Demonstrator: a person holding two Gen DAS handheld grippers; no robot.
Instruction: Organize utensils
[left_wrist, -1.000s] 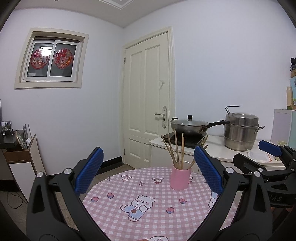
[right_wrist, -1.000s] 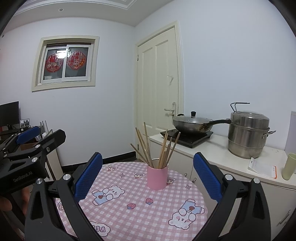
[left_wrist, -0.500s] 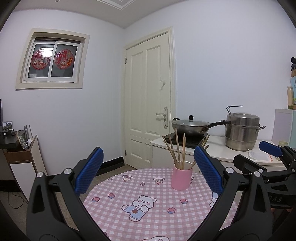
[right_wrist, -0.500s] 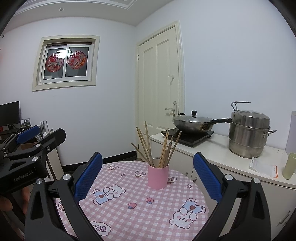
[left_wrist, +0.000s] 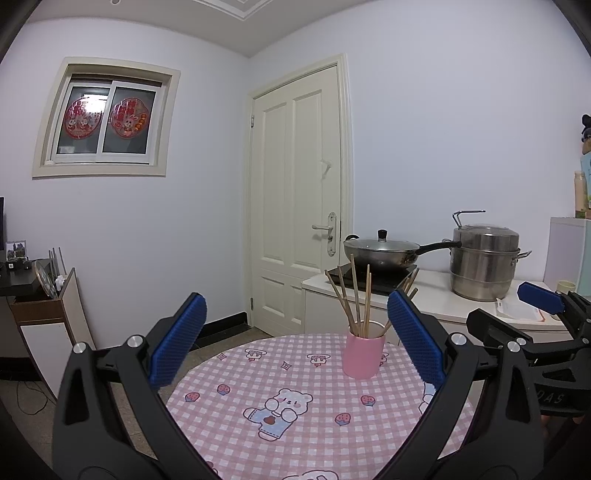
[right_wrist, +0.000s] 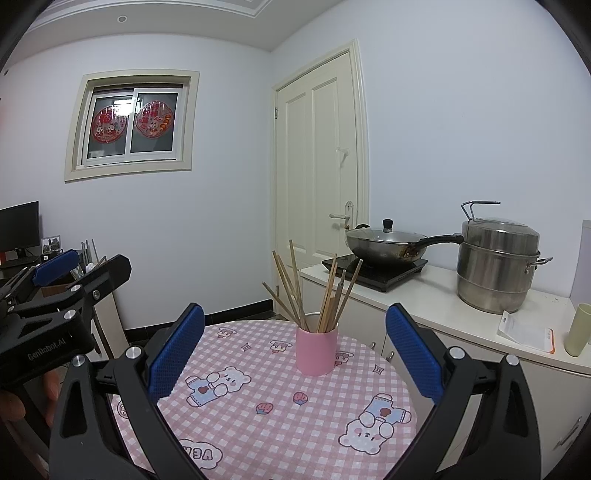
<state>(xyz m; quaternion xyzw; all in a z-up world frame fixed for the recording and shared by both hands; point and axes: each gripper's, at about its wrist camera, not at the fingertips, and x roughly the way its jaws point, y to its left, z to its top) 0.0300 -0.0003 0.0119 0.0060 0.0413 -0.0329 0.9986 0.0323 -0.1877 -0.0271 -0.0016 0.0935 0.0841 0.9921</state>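
Note:
A pink cup (left_wrist: 362, 355) holding several wooden chopsticks (left_wrist: 355, 295) stands on the far right part of a round table with a pink checked cloth (left_wrist: 295, 413). It shows in the right wrist view too: cup (right_wrist: 317, 350), chopsticks (right_wrist: 325, 291), cloth (right_wrist: 273, 417). My left gripper (left_wrist: 295, 345) is open and empty, held above the near side of the table. My right gripper (right_wrist: 295, 349) is open and empty, also short of the cup. Each gripper shows in the other's view: the right one (left_wrist: 532, 332), the left one (right_wrist: 55, 295).
A white counter (right_wrist: 443, 314) behind the table carries an induction hob with a lidded wok (right_wrist: 388, 245), a steel steamer pot (right_wrist: 496, 266), a card and a pale green cup (right_wrist: 578, 328). A closed door (left_wrist: 299, 206) is behind. A low shelf (left_wrist: 40, 295) stands at left.
Both views have shifted slightly; the cup and table sit a little further right and lower in frame. Both grippers stay open and empty.

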